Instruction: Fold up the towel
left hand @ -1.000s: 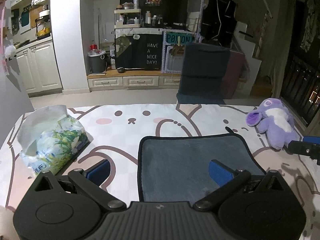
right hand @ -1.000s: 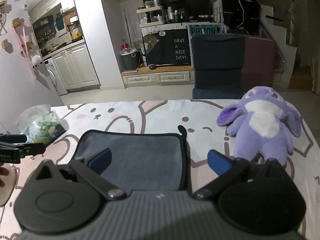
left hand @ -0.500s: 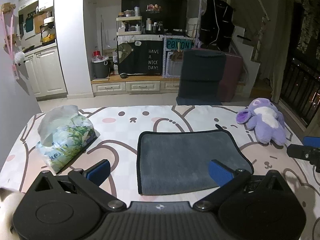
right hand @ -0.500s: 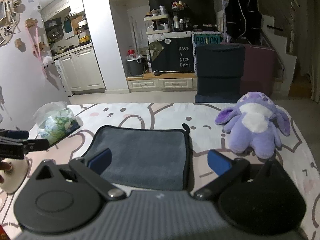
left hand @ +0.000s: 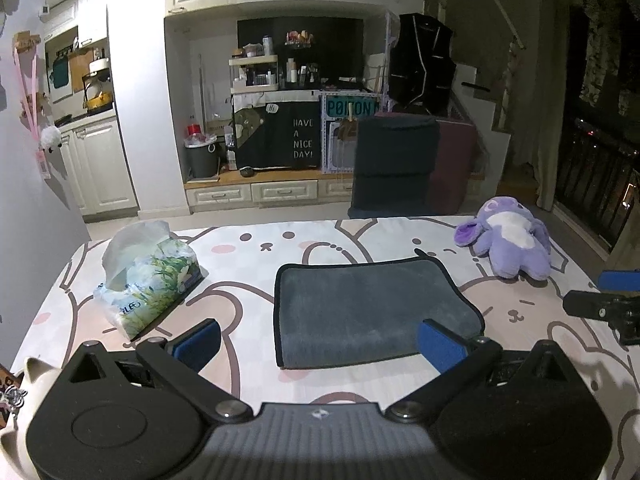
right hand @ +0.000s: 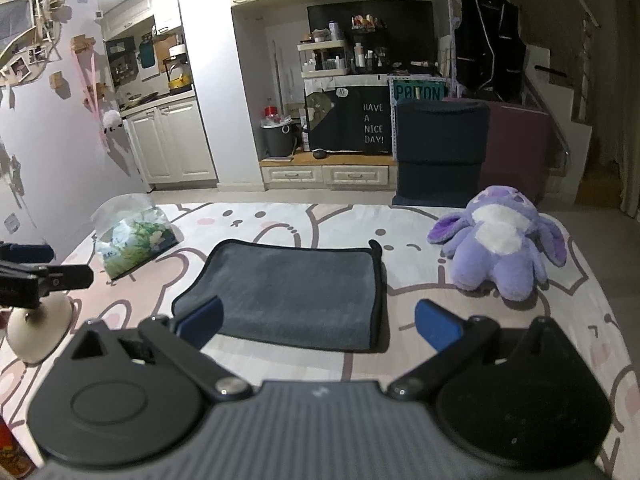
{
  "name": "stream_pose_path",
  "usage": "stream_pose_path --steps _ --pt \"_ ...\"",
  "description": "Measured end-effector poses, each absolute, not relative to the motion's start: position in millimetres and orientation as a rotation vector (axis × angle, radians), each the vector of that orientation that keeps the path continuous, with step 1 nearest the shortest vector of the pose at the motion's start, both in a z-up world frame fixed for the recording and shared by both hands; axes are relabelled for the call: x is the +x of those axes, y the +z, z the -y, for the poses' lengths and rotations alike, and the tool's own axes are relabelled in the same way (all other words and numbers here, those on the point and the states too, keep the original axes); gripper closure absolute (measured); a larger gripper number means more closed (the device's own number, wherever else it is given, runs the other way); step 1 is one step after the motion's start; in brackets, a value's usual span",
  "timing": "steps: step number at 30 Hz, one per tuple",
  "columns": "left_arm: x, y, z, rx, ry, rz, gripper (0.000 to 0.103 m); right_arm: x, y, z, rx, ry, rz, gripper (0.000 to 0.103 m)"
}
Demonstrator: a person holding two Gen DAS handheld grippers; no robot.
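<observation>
A grey towel with a black edge (left hand: 368, 312) lies folded flat on the cartoon-print table cover; it also shows in the right wrist view (right hand: 292, 292). My left gripper (left hand: 320, 344) is open and empty, held above the table in front of the towel's near edge. My right gripper (right hand: 318, 326) is open and empty, held above the towel's near right corner. Neither gripper touches the towel. The right gripper shows at the right edge of the left wrist view (left hand: 604, 308), and the left gripper shows at the left edge of the right wrist view (right hand: 36, 276).
A pack of tissues (left hand: 148, 280) lies left of the towel. A purple plush toy (right hand: 500, 248) lies to its right. A cream cat-shaped object (right hand: 36, 324) stands at the near left. Beyond the table's far edge stand a dark chair (left hand: 394, 160) and kitchen cabinets.
Both grippers have pulled back and risen away from the towel, so it looks smaller and farther. The towel itself has stayed flat in place.
</observation>
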State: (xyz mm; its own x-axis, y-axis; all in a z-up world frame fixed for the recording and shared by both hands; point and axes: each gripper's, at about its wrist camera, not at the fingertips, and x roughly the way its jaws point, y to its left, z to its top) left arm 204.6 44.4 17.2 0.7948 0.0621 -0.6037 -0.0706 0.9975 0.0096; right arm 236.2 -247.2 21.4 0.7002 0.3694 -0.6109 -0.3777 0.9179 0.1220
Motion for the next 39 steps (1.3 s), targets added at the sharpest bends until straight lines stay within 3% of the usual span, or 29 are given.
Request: stream_pose_path --steps 39 --pt "94.5 21.0 -19.5 -0.01 0.019 -0.617 0.0 115.4 38.3 262.6 -0.046 0.47 -0.645 0.0"
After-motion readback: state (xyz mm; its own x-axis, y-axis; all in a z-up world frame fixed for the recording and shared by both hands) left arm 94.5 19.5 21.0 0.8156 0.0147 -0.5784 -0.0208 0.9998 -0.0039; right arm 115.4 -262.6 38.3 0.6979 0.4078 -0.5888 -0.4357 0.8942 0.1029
